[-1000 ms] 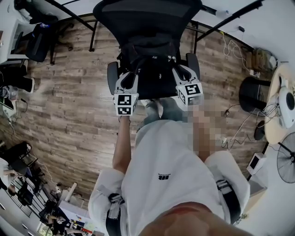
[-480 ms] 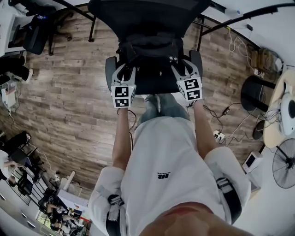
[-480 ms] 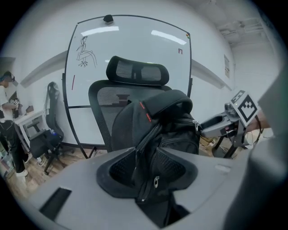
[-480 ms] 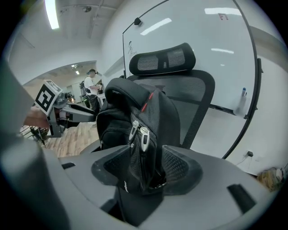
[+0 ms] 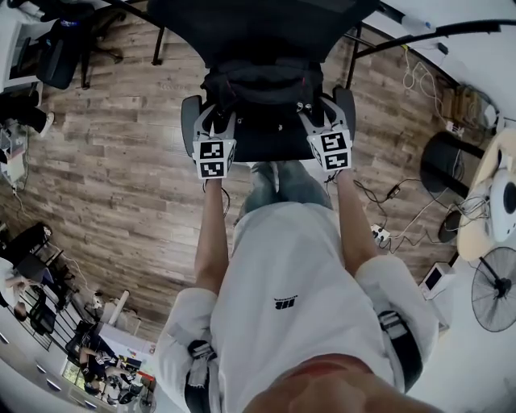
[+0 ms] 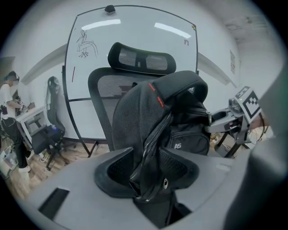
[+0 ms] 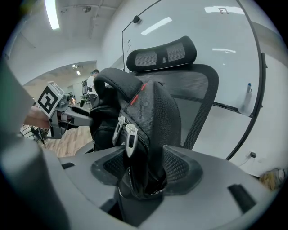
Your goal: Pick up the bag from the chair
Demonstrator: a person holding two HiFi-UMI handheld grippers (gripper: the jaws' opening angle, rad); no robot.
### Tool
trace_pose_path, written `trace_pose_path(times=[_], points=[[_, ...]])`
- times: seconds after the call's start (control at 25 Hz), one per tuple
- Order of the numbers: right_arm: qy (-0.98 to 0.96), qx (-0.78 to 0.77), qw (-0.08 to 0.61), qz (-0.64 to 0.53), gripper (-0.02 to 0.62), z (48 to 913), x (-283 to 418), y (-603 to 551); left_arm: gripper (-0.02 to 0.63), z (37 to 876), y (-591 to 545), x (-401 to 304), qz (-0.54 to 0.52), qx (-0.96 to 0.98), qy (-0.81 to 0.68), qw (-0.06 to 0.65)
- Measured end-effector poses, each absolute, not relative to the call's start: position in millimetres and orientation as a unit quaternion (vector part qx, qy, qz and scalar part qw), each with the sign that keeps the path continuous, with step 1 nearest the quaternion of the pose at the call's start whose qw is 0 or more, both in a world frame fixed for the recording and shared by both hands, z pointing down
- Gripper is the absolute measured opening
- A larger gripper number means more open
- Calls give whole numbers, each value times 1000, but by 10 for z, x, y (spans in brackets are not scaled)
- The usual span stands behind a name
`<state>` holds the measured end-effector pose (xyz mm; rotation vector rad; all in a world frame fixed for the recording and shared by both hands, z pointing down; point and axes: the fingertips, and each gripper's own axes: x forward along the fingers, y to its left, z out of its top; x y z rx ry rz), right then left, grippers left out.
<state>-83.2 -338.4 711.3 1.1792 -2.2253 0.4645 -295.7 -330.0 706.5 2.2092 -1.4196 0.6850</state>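
A black backpack [image 5: 260, 87] stands upright on the seat of a black mesh office chair [image 5: 258, 24]. My left gripper [image 5: 218, 121] is at the bag's left side and my right gripper [image 5: 320, 117] at its right side. In the left gripper view the bag [image 6: 173, 112] has its zip edge between the open gripper's [image 6: 146, 168] pads, whose mesh faces still show. In the right gripper view the bag's [image 7: 153, 117] zippered side with two white pulls sits inside the open gripper [image 7: 144, 168]. Both pairs of jaws have just been opening, with bag fabric between them.
A whiteboard [image 6: 135, 31] stands behind the chair. The chair's armrests [image 5: 190, 121] flank both grippers. Another office chair [image 5: 60, 56] is at the far left, with cables [image 5: 387, 202], a black round stool [image 5: 447, 161] and a fan [image 5: 492, 298] on the wooden floor at right.
Both grippers have moved forward and down along the bag's sides, away from my body, and now sit between the armrests and the bag.
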Motion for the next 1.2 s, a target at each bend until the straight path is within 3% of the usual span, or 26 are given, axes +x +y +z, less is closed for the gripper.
trace_pose_path(times=[0.2,0.32,0.44,0.68,1.2], points=[[-833,444,281,175,197,7190,-843,-3500,172,7146,-3378,-2963,244,797,-509,214],[-841,440,259,178,105,7197,-922,-3538,160,7138,-3420,-2947,243,800,-507,209],[-842,450,231,186,51,7199,-973,-3528,77,7165,-3408,-2894,249,804,-501,199],[-832,469,219,202,25,7196,-992,-3508,34,7150,-3383,-2878,228,803,-505,218],[-816,485,194,248,14,7028,-976,-3455,23,7024,-3351,-2871,207,794,-520,239]])
